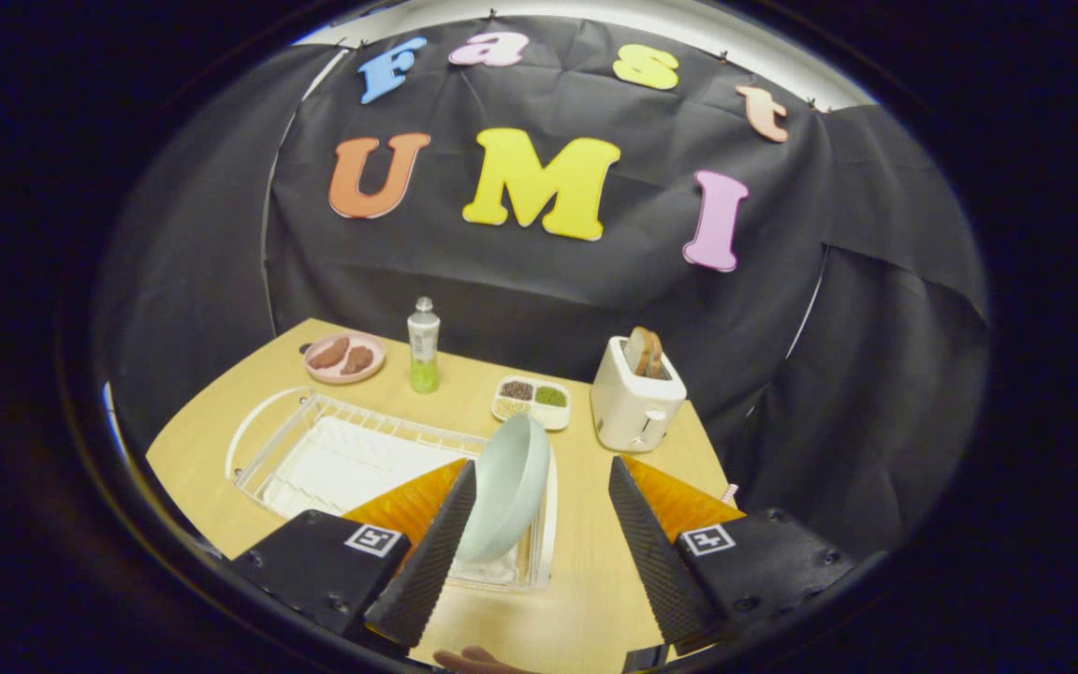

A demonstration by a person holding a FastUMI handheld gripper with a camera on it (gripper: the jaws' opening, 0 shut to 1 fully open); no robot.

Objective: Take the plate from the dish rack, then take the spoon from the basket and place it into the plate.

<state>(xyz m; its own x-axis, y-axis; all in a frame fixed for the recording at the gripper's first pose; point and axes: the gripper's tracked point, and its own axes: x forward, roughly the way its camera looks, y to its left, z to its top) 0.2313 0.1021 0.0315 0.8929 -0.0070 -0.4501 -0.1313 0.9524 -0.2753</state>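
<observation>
Step 1 under way: gripper [534, 548] spread wide, holding nothing, w/ the 1 pale plate [507, 487] standing on edge in the 1 dish rack [314, 440], next to the left finger – next it needs to close on the rim & lift; what's prob. a spoon end [729, 490] peeks by the right finger.

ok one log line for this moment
stage: reaching for plate | plate: upright in dish rack, between the fingers nearer the left one | gripper: fingers open, not pressing on plate
</observation>
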